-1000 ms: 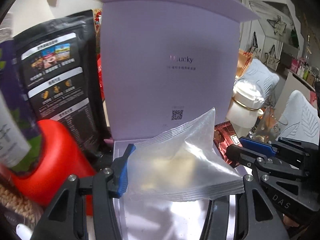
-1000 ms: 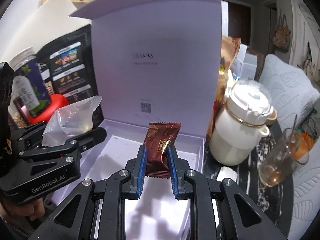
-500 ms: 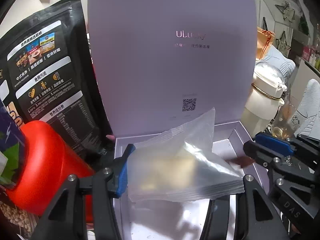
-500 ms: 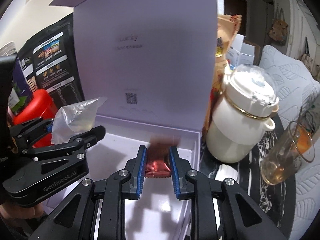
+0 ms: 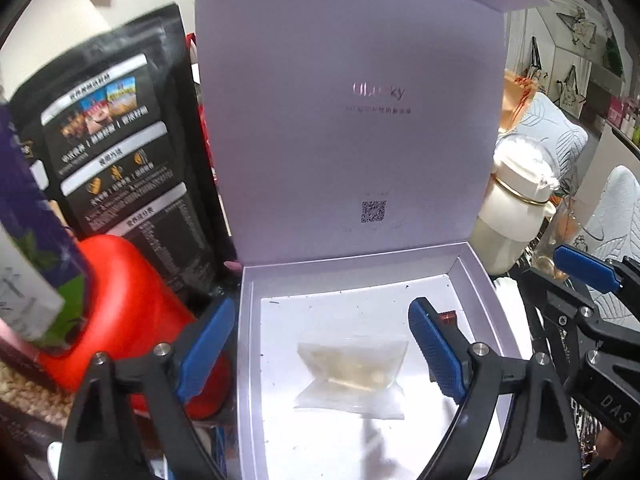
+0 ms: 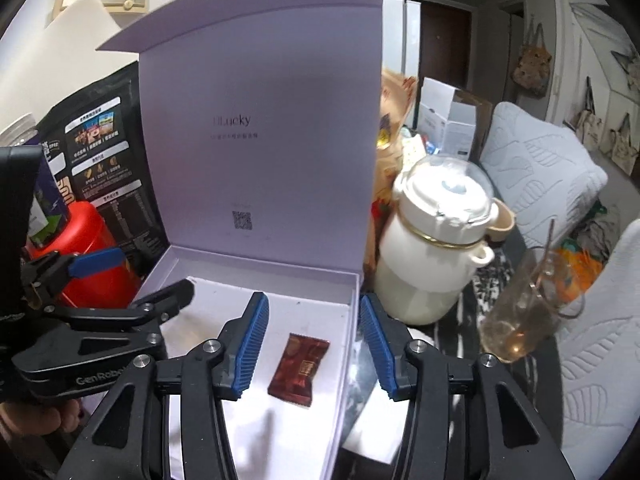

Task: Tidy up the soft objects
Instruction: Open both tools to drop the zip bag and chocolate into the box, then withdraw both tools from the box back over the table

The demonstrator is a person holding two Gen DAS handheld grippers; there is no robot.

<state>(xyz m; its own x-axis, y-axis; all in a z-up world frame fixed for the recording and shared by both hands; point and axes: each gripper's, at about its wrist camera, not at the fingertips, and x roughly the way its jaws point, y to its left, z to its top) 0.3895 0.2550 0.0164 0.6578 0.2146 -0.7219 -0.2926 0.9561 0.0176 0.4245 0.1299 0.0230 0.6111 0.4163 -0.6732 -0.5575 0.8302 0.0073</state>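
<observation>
With both grippers hanging over the open lavender box (image 5: 476, 276), neither one grips anything. The left gripper (image 5: 320, 344) has its jaws spread wide, blue pads well apart, above the box floor. Below and between them, a clear plastic pouch (image 5: 352, 376) with pale contents lies flat on the white lining, touching neither pad. The right gripper (image 6: 314, 344) is likewise spread wide; its right pad sits outside the box's right wall, its left pad over the interior. Between them a brown candy wrapper (image 6: 299, 364) lies loose on the lining, near the right wall, slightly tilted. In the left wrist view only a corner of that wrapper shows, behind the right pad of the left gripper. The box lid (image 6: 264, 128) stands upright at the back, with a printed logo and QR code on its inner face. Left of the box: a red container (image 5: 120, 300) and a black printed bag (image 5: 116, 152). Right of it: a white lidded jar (image 6: 436, 240) and a glass cup (image 6: 524, 312).
</observation>
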